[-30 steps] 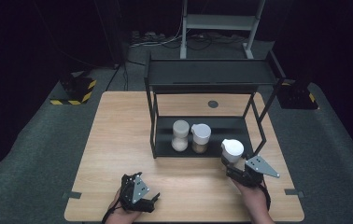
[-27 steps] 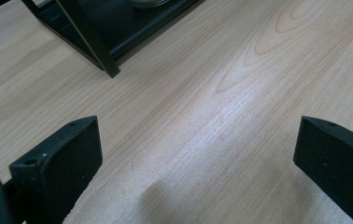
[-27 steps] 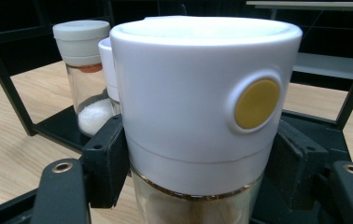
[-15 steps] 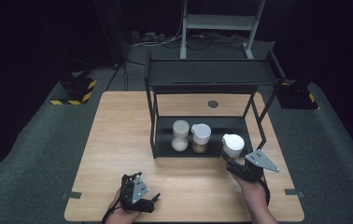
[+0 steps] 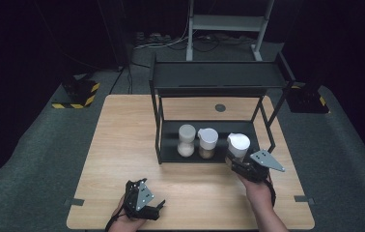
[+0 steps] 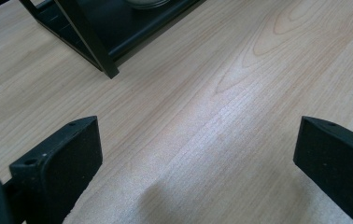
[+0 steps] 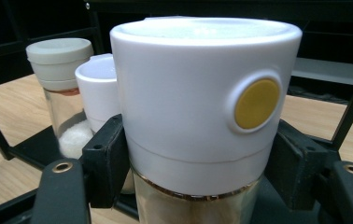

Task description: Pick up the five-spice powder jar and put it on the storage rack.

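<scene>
Jar (image 7: 202, 116) in clamped right hand-held gripper (image 7: 198, 172)

Tabletop (image 5: 122, 145): pale wood with visible grain, smooth, faintly satin. Two-tier rack (image 5: 217, 77): matt black metal, thin square bars. Held jar (image 7: 198, 112): glossy white plastic cap with a matt yellow round button (image 7: 257, 103), above a clear glass body with a thin gold-coloured band. Neighbouring shaker (image 7: 62, 88): clear glass, matt grey-white lid. Right gripper (image 7: 198, 168): matt black plastic jaws. Floor (image 5: 35, 159): dark grey carpet, rough.
</scene>
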The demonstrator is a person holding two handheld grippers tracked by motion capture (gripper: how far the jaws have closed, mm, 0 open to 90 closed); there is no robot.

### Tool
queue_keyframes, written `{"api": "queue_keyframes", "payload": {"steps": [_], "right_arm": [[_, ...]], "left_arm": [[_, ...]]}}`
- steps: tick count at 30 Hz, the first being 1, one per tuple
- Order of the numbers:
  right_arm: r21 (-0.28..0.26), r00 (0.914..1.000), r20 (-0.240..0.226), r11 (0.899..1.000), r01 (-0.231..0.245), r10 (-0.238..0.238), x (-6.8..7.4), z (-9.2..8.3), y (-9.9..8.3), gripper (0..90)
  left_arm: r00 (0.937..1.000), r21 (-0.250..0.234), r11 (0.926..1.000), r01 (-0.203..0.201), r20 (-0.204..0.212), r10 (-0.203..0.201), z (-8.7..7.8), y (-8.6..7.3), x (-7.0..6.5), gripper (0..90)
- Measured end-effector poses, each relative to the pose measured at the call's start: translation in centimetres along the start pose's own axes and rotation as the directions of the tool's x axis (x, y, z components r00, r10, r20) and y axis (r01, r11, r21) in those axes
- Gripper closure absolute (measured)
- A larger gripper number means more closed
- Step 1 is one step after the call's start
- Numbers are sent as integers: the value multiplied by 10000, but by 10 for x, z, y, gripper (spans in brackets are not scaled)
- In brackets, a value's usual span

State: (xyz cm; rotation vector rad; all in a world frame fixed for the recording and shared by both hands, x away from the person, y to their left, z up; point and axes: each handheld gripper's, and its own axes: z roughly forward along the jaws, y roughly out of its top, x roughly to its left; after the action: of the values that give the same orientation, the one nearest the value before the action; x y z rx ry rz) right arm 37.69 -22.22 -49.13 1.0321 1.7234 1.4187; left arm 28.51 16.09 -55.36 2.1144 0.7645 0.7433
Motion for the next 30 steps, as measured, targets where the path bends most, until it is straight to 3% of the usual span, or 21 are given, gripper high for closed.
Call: {"api": "queue_keyframes", "payload": {"steps": [7, 30], "right_arm": [[-27, 9998, 48, 9998, -173, 173, -2, 7, 2, 303], [-7, 9996, 271, 9999, -126, 126, -8, 25, 5, 303]], "left_arm": [[10000, 2, 10000, 3, 9, -3, 0, 0, 0, 13], [10000, -56, 10000, 26, 24, -26, 0, 0, 0, 13]]}}
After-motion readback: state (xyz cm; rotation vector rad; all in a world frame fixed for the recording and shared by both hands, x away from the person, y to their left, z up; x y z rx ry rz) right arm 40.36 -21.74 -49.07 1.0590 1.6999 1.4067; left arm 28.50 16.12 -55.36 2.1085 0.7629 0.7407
